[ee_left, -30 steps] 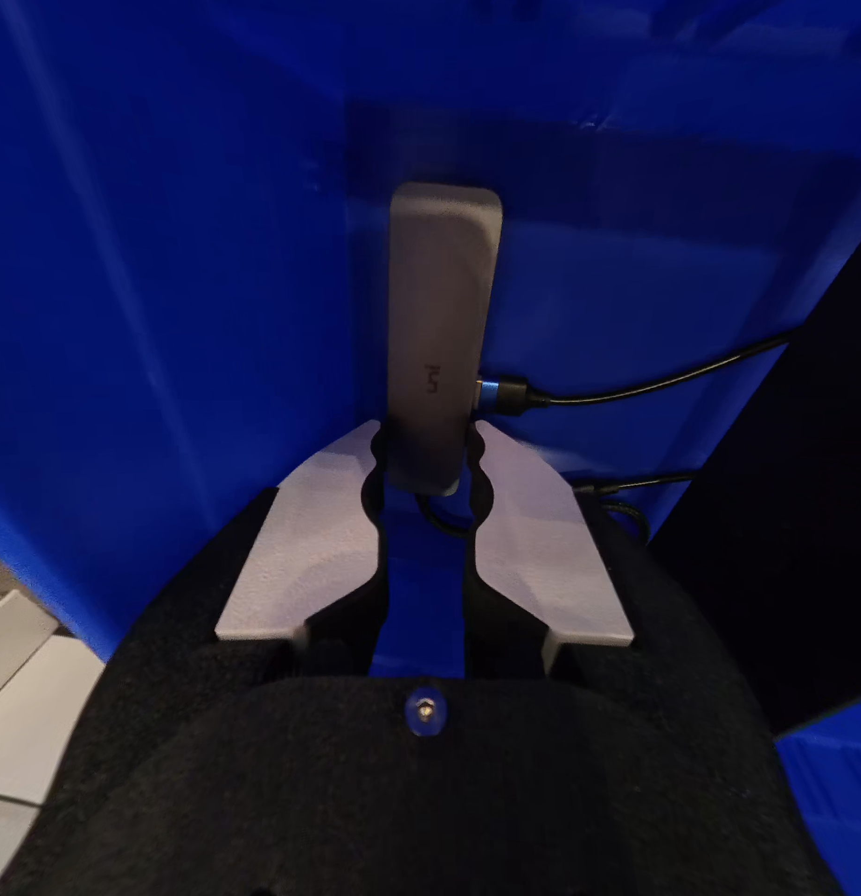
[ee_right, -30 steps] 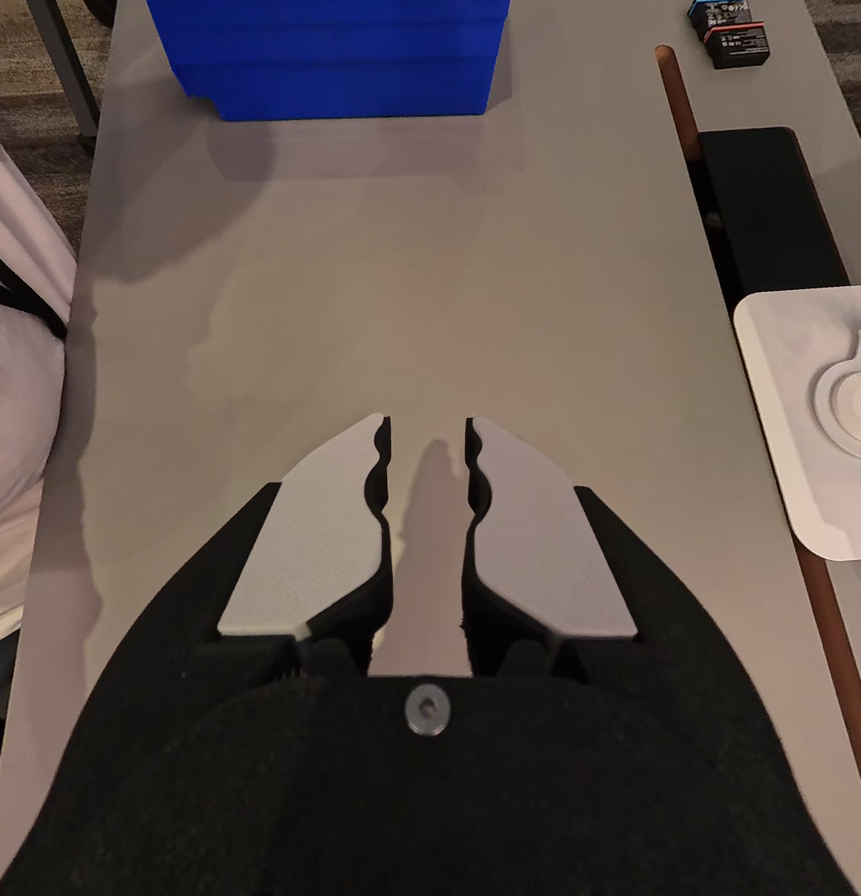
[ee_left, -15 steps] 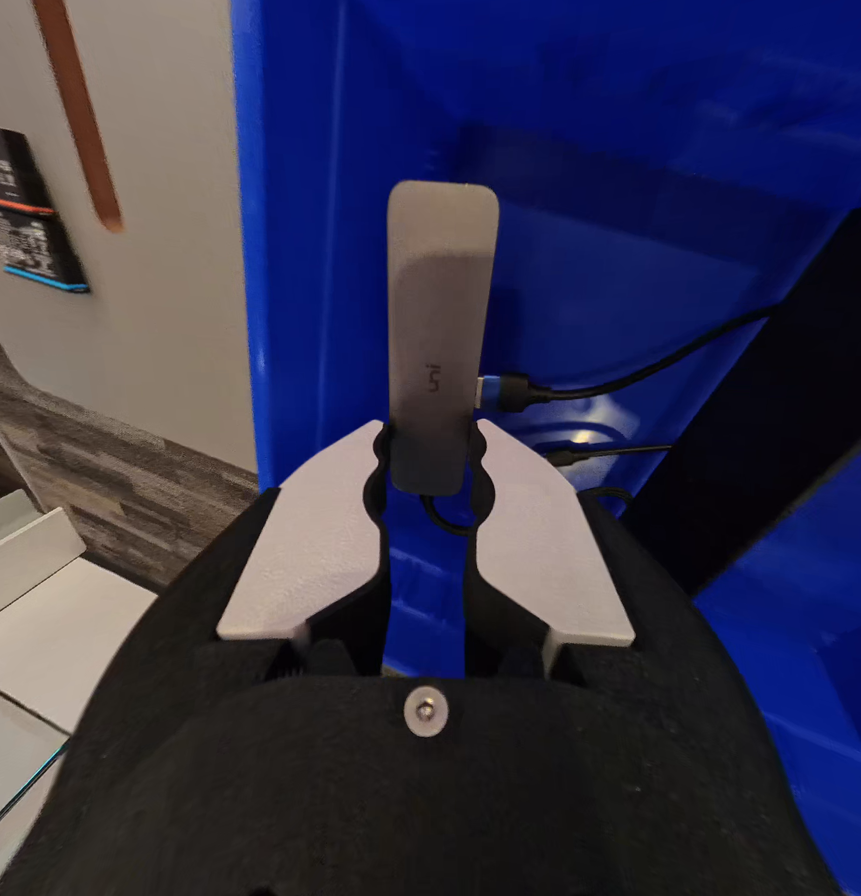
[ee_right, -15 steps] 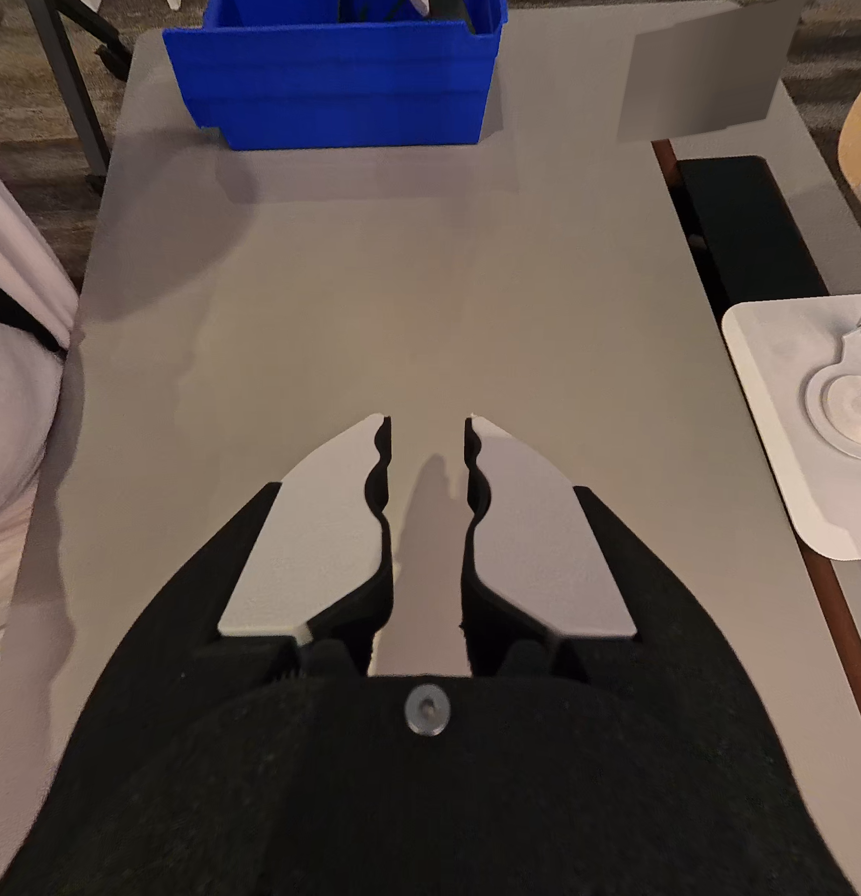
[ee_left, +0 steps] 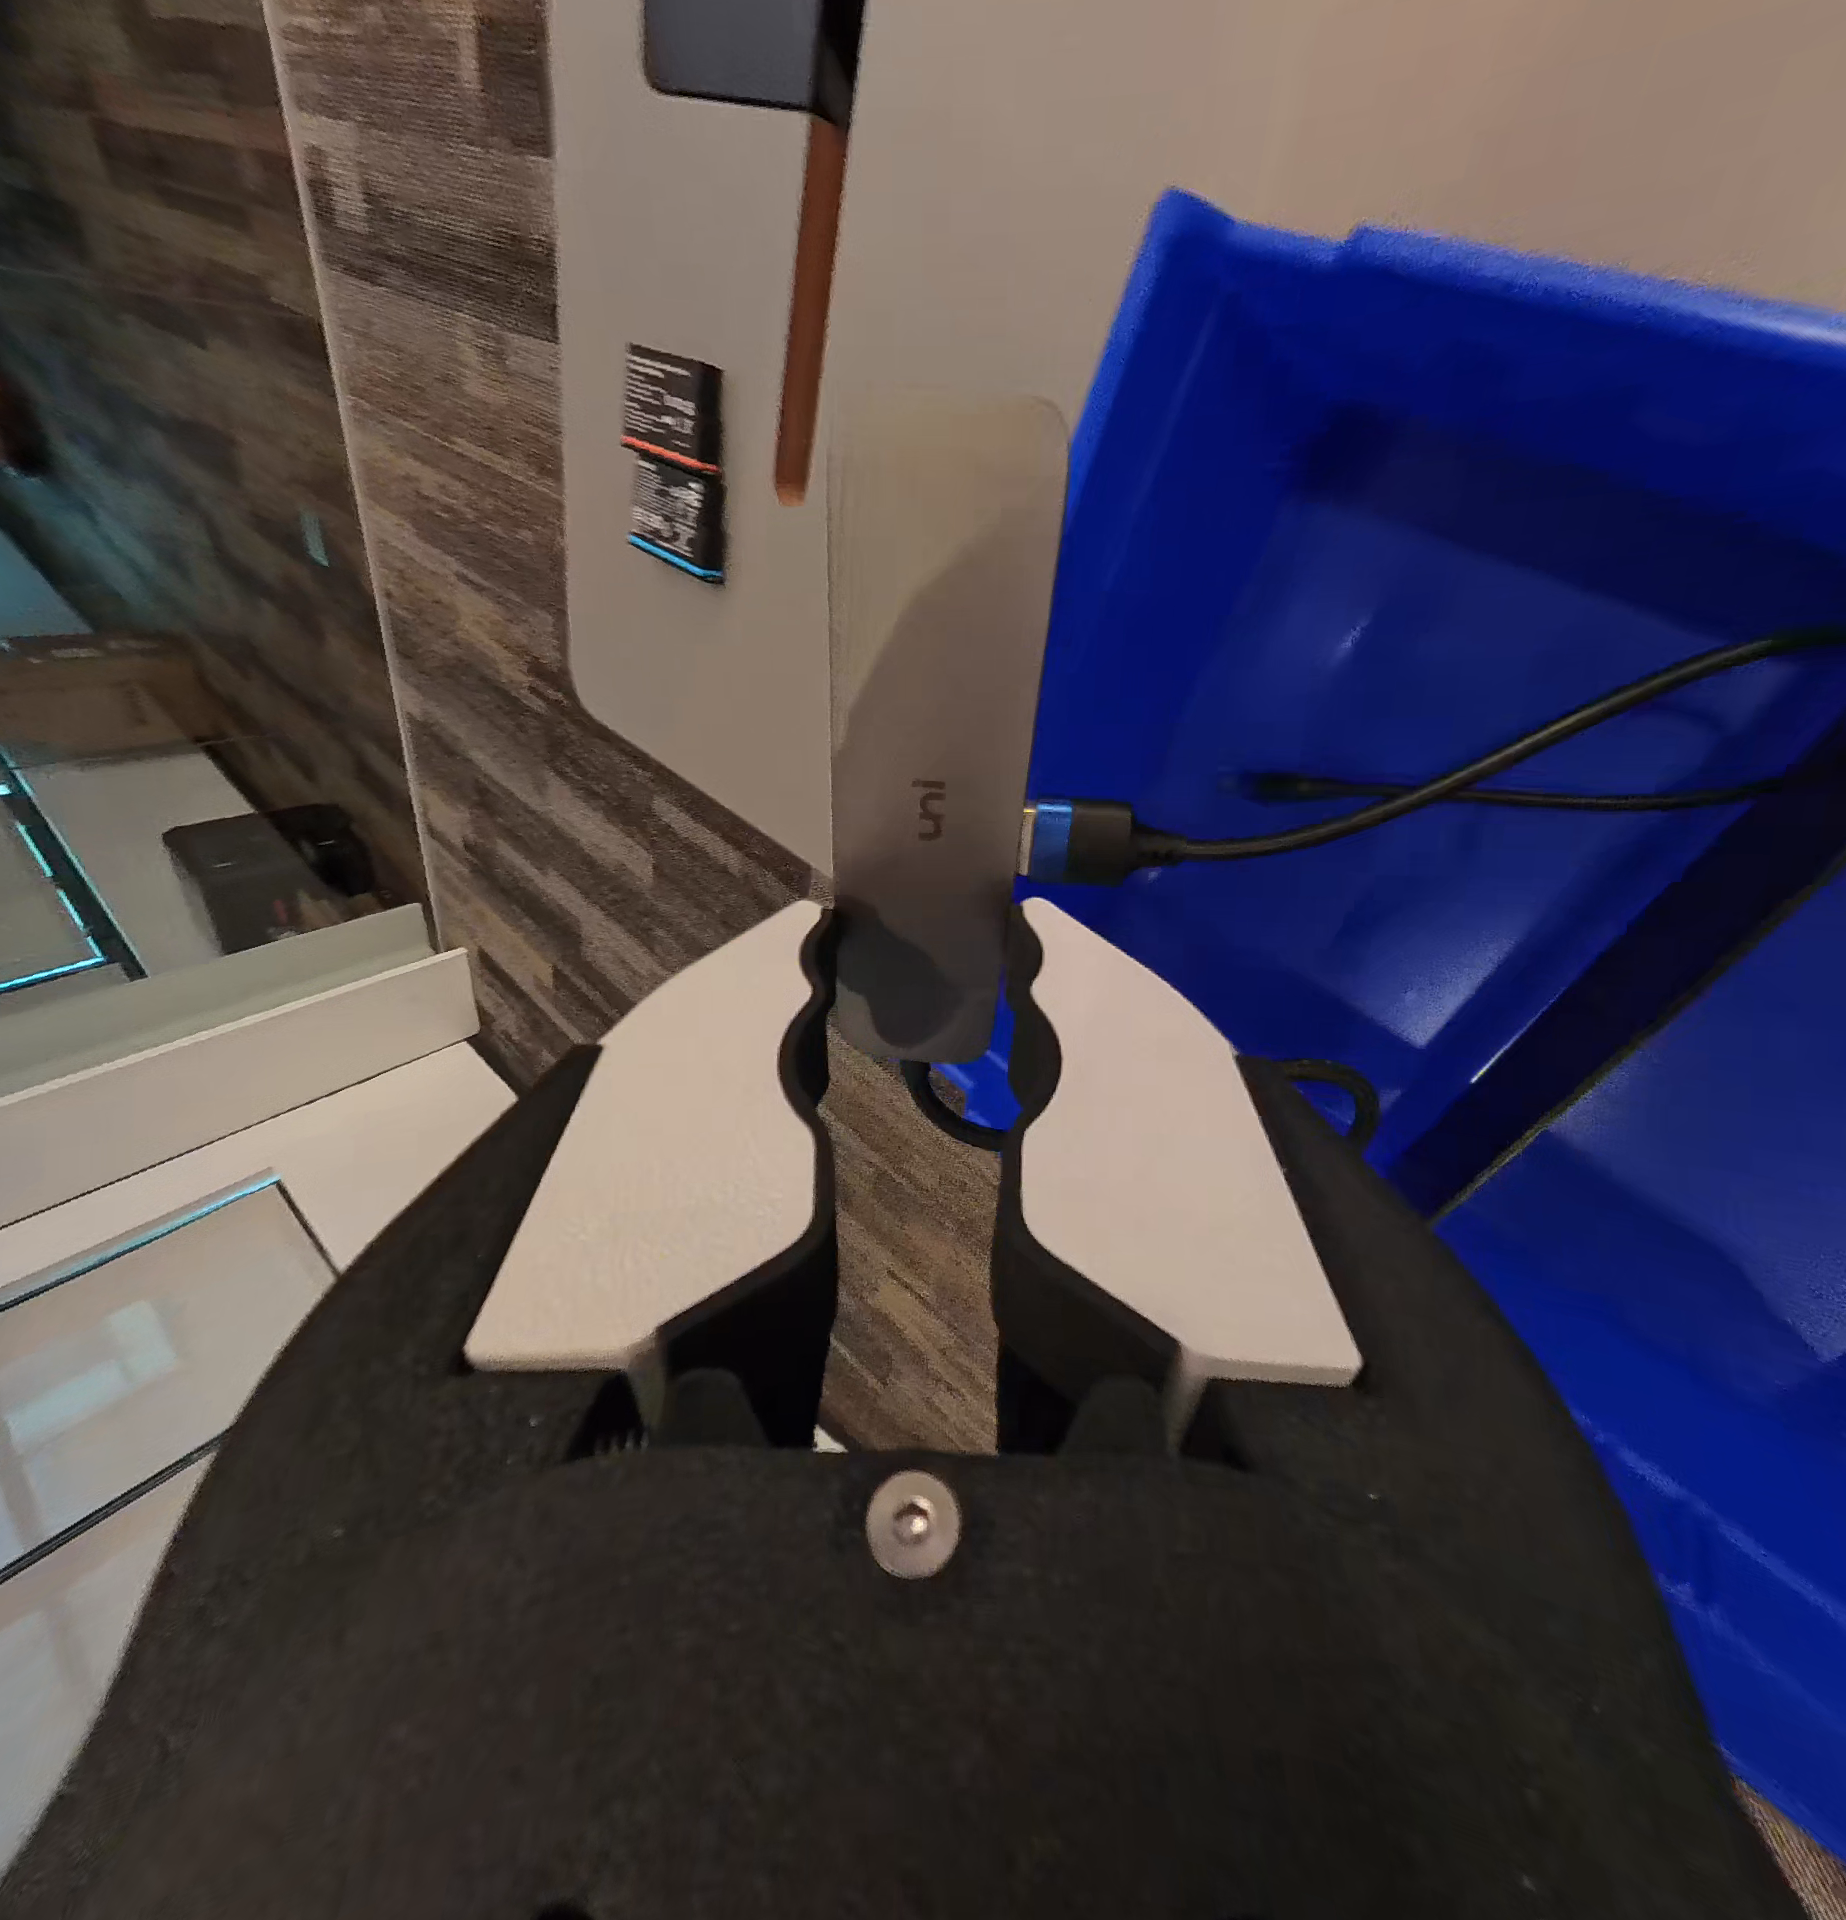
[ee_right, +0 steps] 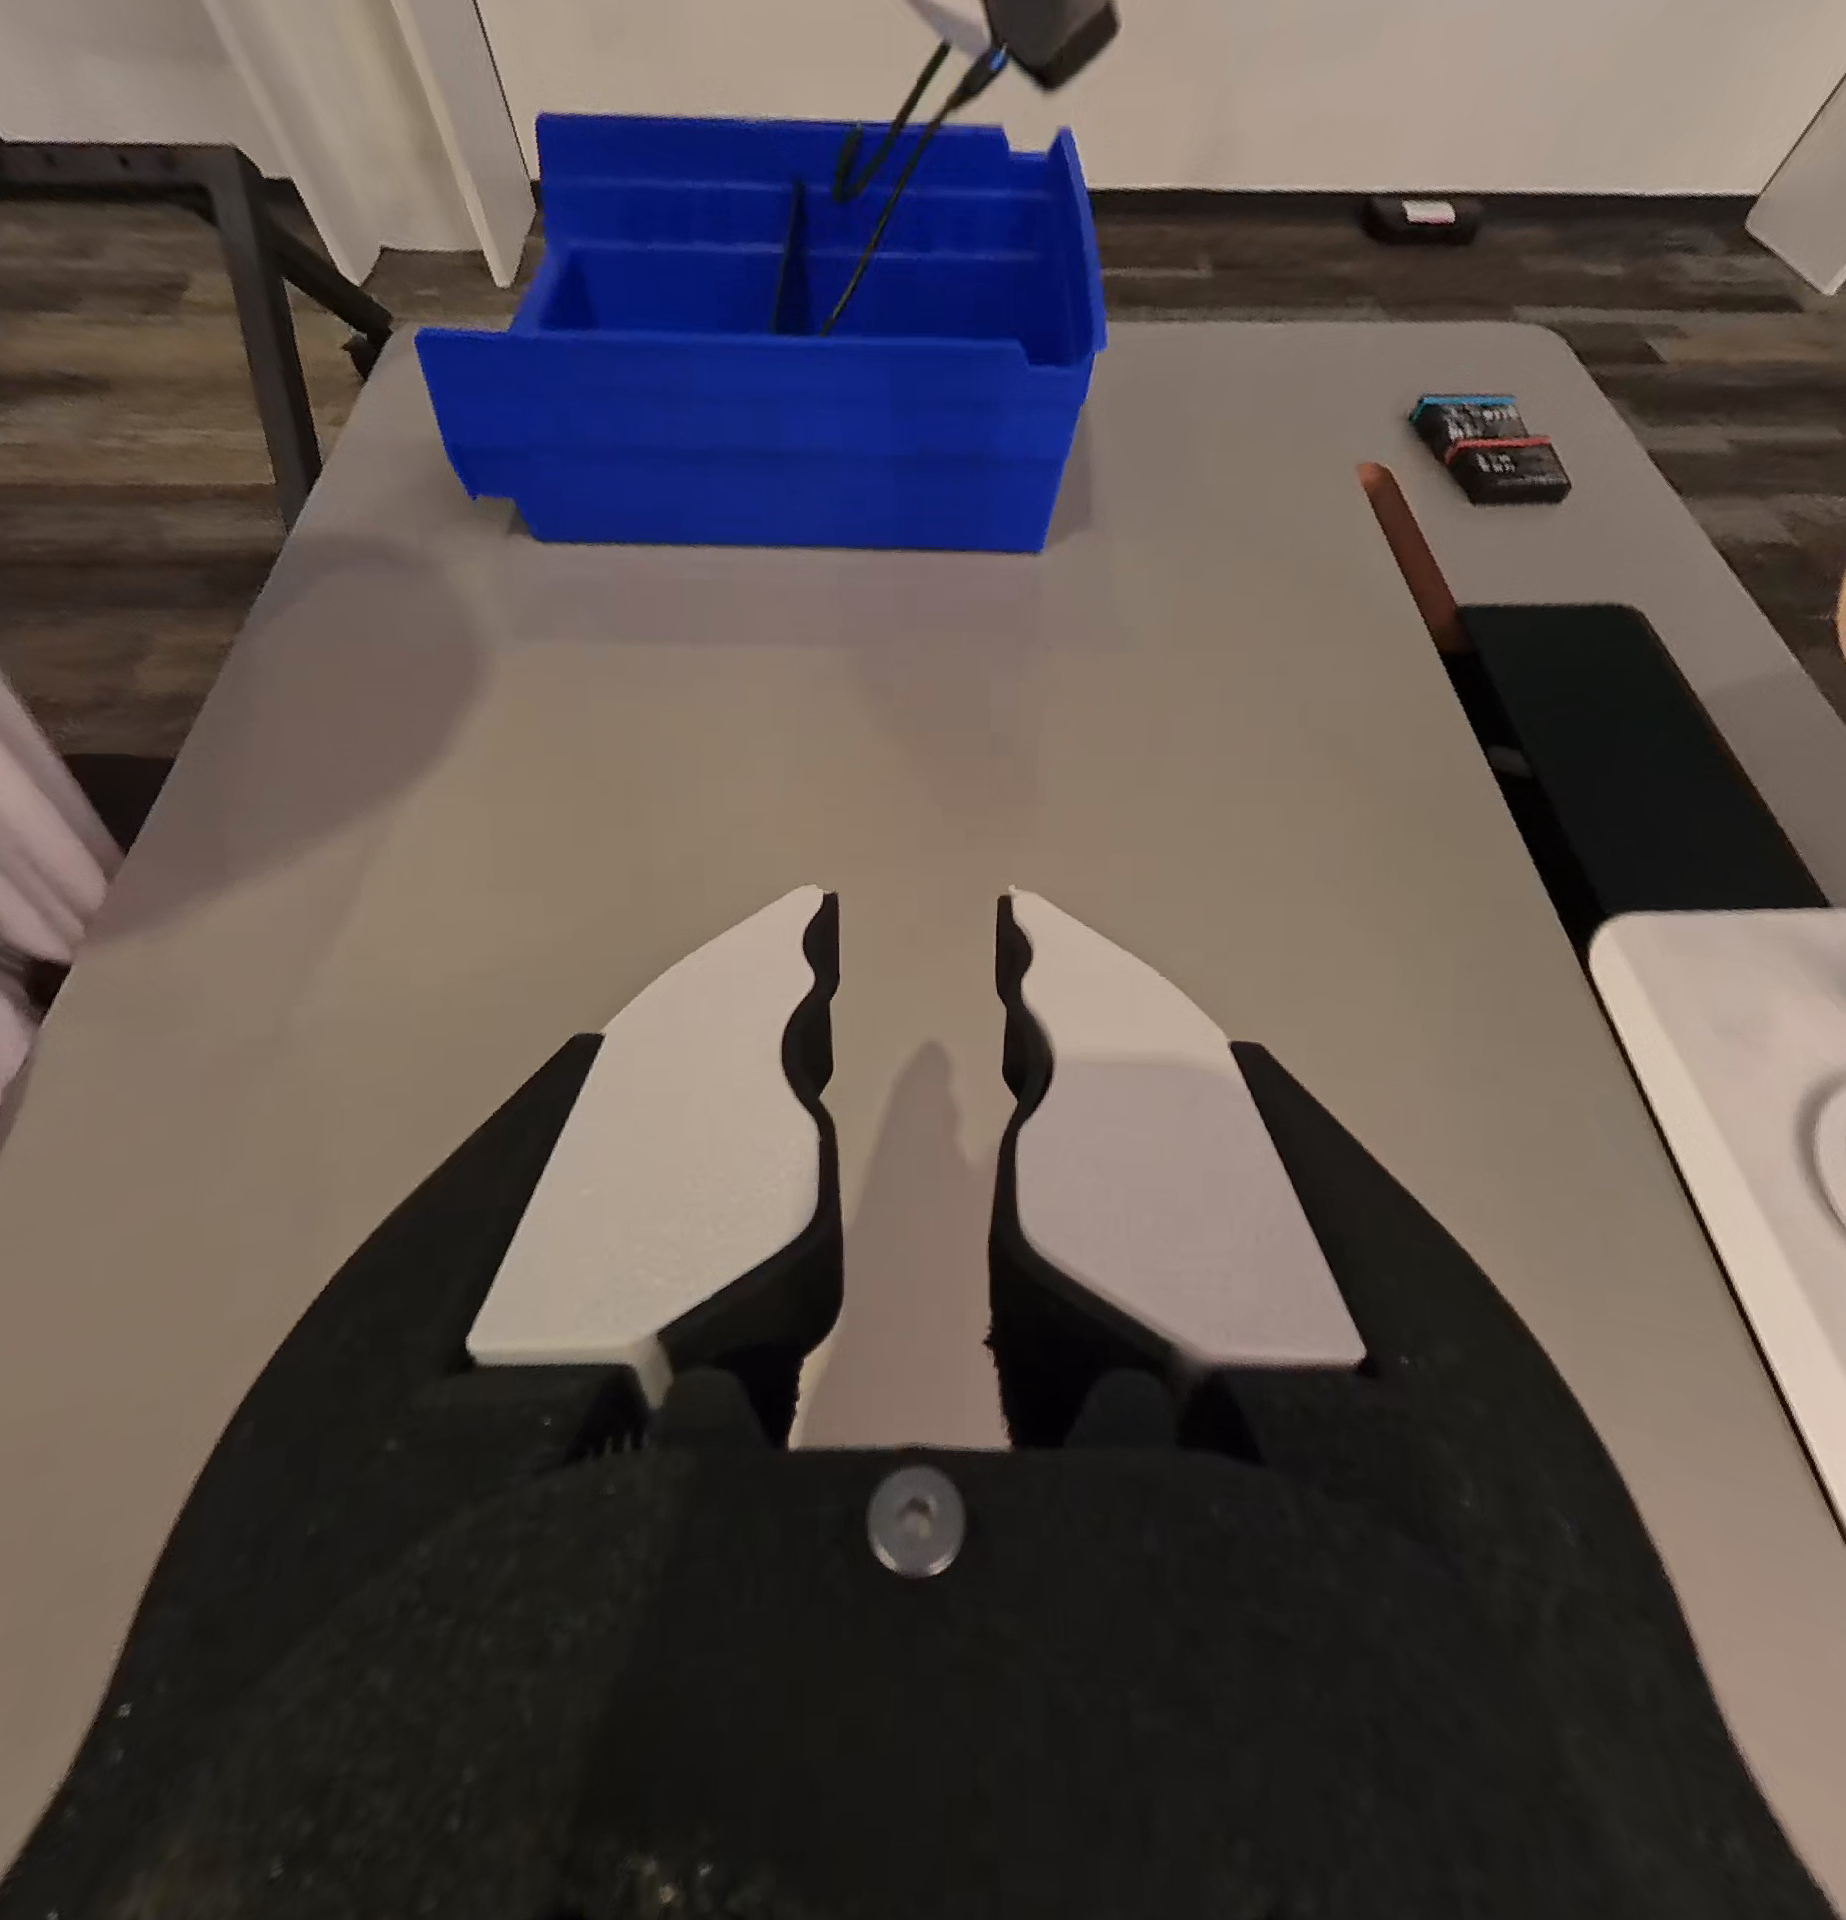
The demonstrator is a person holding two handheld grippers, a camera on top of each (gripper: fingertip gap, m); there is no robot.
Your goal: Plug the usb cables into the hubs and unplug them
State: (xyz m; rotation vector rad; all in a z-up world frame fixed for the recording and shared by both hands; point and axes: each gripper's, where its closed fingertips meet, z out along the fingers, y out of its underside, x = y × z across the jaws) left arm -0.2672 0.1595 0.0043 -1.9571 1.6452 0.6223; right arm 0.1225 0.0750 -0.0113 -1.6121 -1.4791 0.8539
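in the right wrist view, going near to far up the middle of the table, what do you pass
Open right tongs → bare grey tabletop → blue plastic divided bin → black cable rising out of it.

This looks like an office or a lab set up in one. Under the open right gripper (ee_right: 919,904) lies a smooth grey desk top with rounded corners (ee_right: 690,790). Ahead of it stands a blue plastic parts bin with dividers (ee_right: 763,436), and ahead to its right lie two small black boxes (ee_right: 1490,449). Beyond the desk are patterned brown-grey carpet tiles (ee_right: 119,436), a white wall (ee_right: 1314,83) and a dark metal table leg (ee_right: 264,322).
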